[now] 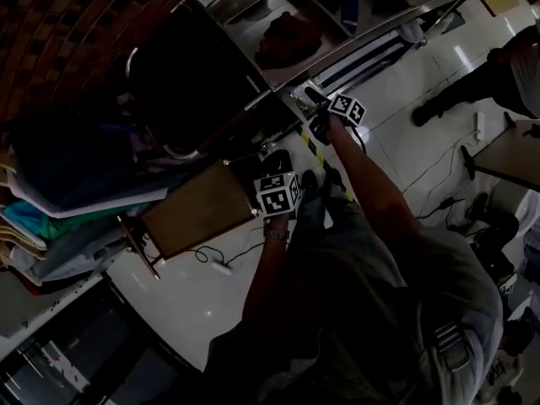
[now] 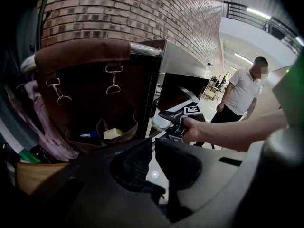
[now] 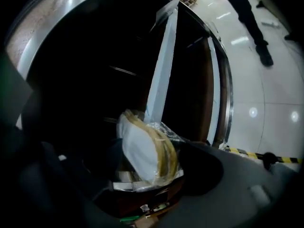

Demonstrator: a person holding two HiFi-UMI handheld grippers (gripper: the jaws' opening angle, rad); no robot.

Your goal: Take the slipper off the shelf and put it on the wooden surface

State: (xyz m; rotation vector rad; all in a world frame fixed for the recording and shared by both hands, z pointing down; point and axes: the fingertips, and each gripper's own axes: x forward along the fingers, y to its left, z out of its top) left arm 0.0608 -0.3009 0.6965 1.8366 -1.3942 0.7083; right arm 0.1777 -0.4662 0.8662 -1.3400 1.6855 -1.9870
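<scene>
A slipper [image 3: 145,151], white-soled with a yellow edge and wrapped in clear plastic, stands on edge on a dark shelf inside the steel cabinet [image 3: 221,94]. My right gripper [image 3: 128,156] is open, its jaws spread wide on either side of the slipper without pressing on it. In the head view the right gripper [image 1: 314,99] reaches into the cabinet's lower opening. The left gripper [image 2: 153,144] hangs back with its jaws almost together and nothing between them. It hovers at the corner of the wooden surface [image 1: 198,213] in the head view.
A brown bag with metal clasps [image 2: 111,84] hangs on a rail beside the cabinet, in front of a brick wall [image 2: 142,8]. Folded clothes [image 1: 51,201] pile up at the left. A person in a white shirt [image 2: 240,91] stands beyond. Yellow-black tape [image 3: 247,153] marks the floor.
</scene>
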